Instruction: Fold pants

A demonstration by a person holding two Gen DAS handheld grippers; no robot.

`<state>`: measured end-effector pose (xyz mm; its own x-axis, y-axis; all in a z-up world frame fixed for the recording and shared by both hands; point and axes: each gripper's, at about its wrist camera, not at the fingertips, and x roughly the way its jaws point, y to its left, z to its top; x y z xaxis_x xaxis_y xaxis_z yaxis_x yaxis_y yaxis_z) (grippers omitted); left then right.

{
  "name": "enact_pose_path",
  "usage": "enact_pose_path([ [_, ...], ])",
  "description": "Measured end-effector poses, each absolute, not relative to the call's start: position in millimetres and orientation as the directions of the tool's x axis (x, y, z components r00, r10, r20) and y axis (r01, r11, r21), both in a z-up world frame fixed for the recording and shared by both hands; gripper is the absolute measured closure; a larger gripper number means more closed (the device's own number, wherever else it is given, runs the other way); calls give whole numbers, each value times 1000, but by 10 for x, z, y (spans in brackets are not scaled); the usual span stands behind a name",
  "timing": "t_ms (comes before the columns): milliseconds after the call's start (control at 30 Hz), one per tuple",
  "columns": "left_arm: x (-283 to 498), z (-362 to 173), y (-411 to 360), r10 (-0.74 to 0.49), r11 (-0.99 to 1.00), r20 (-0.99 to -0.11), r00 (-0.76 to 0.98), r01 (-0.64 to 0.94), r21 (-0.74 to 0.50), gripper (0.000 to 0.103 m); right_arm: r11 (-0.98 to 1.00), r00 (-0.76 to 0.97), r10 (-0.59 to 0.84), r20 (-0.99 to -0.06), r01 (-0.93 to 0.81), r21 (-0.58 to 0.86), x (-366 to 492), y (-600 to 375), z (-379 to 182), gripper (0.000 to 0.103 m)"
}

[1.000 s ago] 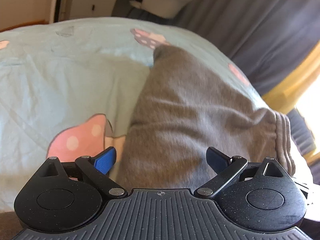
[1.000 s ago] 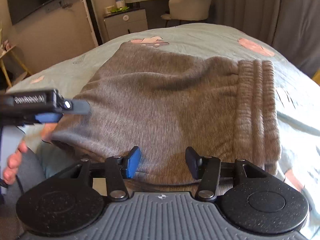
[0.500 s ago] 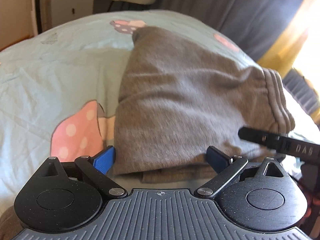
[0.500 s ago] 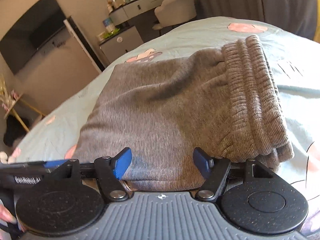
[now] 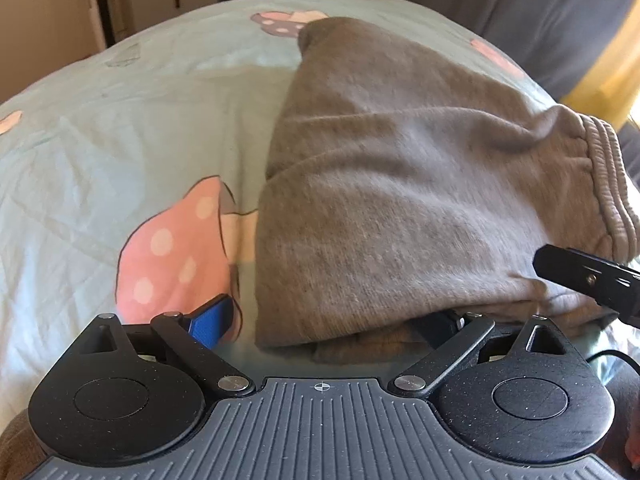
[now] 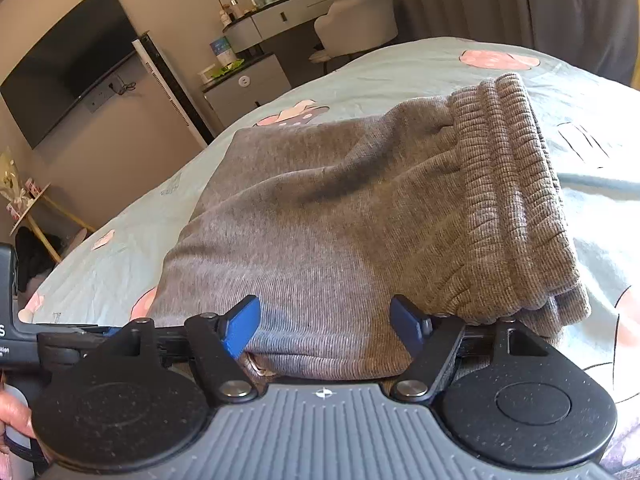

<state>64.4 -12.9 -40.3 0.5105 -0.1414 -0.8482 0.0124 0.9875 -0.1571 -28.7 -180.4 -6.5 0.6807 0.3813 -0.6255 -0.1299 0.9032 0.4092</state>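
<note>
Pants (image 6: 340,208), grey and ribbed, lie folded into a thick stack on the bed (image 5: 120,128), on a pale green sheet printed with pink spotted mushrooms; they sit at the near edge, directly in front of both wrist cameras. The ribbed waistband (image 6: 516,208) runs along the stack's right side in the right wrist view, with several layers piled under it, which suggests the fold is nearly or fully made. Beyond the bed stand a dressing table and a pale chair (image 6: 356,20), a wall-mounted television (image 6: 68,68) and grey curtains, none of them part of the work. The left gripper (image 5: 326,320) points down at the near left corner of the stack with its jaws spread wide; one blue pad is over the sheet beside the cloth and the other is tucked beneath the overhanging fold, so nothing is pinched. The right gripper (image 6: 324,324) faces the near hem, its jaws opening, with the edge of the cloth between the pads but apparently not pressed by them, likely letting go after laying the layer down. A small light tag (image 6: 256,366) peeks out beneath the hem.
</note>
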Motion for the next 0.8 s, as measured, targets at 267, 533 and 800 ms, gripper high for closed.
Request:
enact_pose_path([
  [267, 660, -378, -63, -112, 987, -848, 519, -44, -157, 3, 907, 681, 376, -628, -132, 400, -291, -1758, -69, 30],
  [533, 625, -323, 27, -88, 981, -842, 532, -99, -165, 3, 903, 682, 379, -626, -125, 410, -291, -1762, -73, 30],
  [800, 460, -144, 300, -192, 939, -769, 610, -112, -324, 4, 885, 681, 398, -615, -109, 452, -304, -1846, -63, 28],
])
